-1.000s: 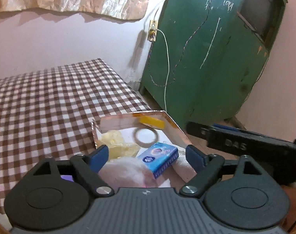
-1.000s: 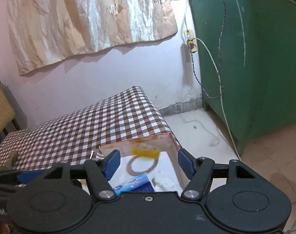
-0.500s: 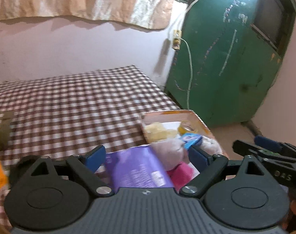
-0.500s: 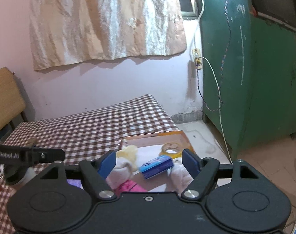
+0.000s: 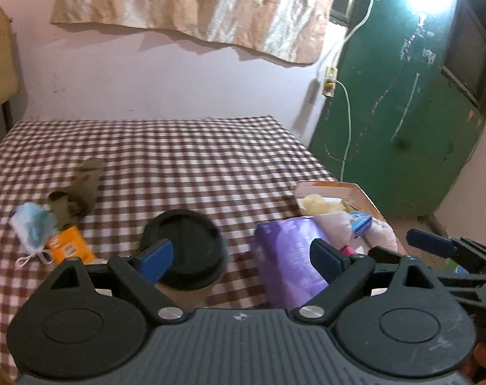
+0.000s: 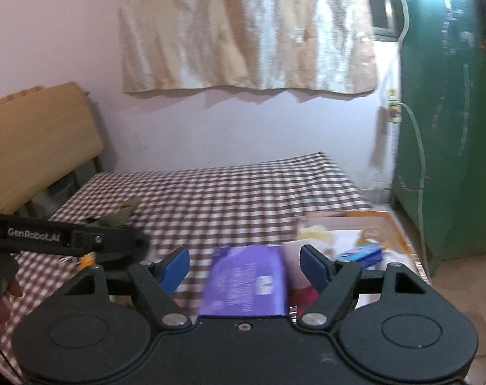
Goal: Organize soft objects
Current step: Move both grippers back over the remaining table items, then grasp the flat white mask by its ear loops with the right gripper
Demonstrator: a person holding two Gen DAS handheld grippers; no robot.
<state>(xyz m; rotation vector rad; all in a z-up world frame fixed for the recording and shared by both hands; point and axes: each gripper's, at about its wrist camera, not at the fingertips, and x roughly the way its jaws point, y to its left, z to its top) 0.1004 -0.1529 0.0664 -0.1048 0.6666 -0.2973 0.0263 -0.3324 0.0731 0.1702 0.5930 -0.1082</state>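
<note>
Both grippers hang over the checkered bed (image 5: 185,160) with their blue fingers spread wide and nothing pinched. The left gripper (image 5: 241,256) frames a black round lid (image 5: 185,250); the right gripper (image 6: 246,268) sits above a purple packet (image 6: 246,282), its pads clear of it. That packet leans at the near end of the cardboard box (image 5: 364,194), on the bed's right edge, which holds a yellow cloth (image 5: 320,203), pale soft bundles and a blue carton (image 5: 360,221). Left of the lid lie a face mask (image 5: 34,224), an orange packet (image 5: 70,243) and an olive cloth (image 5: 79,189).
</note>
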